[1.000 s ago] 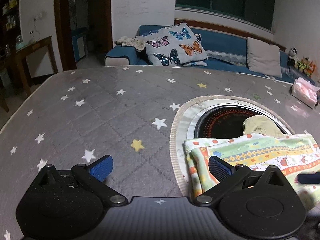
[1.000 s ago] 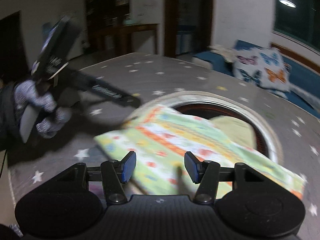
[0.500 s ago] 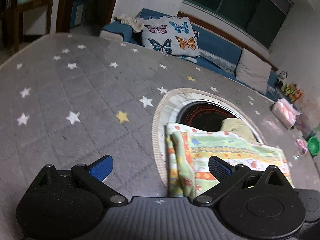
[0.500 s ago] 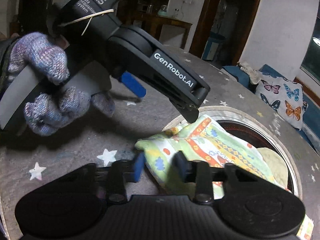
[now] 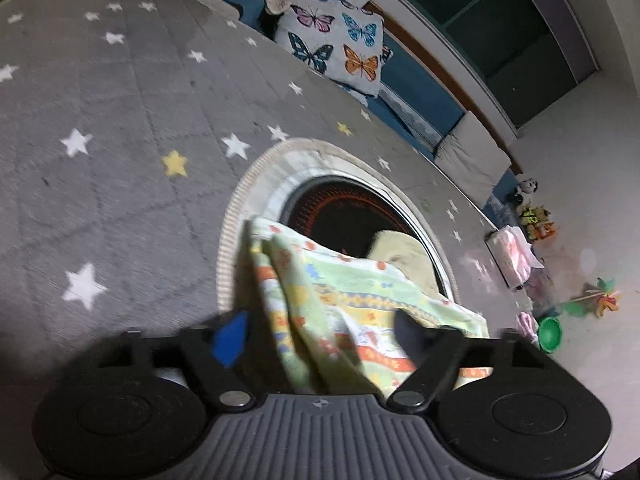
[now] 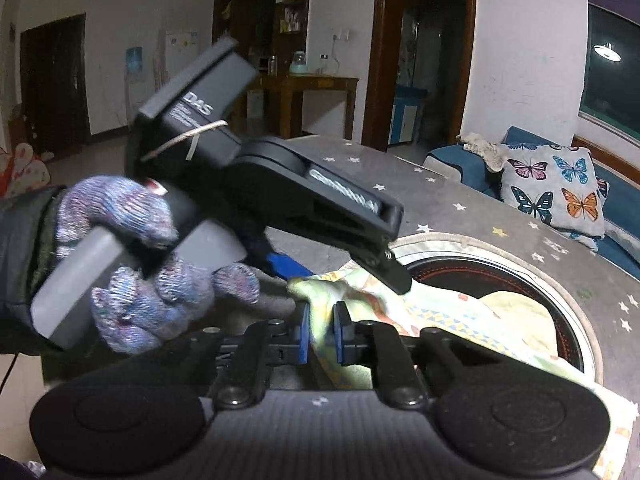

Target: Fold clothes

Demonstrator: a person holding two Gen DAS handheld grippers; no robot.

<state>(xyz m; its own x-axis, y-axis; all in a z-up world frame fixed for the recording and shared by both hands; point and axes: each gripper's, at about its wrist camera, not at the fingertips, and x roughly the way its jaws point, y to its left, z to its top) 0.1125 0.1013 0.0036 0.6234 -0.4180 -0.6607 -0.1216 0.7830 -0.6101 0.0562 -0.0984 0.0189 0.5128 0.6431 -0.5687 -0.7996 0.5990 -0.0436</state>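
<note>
Pinching patterned cloth [image 6: 320,322], right gripper [image 6: 320,334].

The left wrist camera sat just behind the left tool [image 5: 320,336], tilted, looking along its fingers across the star-patterned counter [image 5: 120,128] toward the butterfly cushion [image 5: 336,46] and dark window beyond. The right wrist camera rode behind the right tool [image 6: 320,330], close above the same counter [image 6: 460,200], facing the doorway and shelves, with the left tool [image 6: 344,264] crossing just ahead of it. Both views shared the patterned cloth [image 5: 340,304] [image 6: 460,316] nearest the tools, the round dark opening [image 5: 340,216] [image 6: 460,276] past it, and the cushion [image 6: 556,188].
</note>
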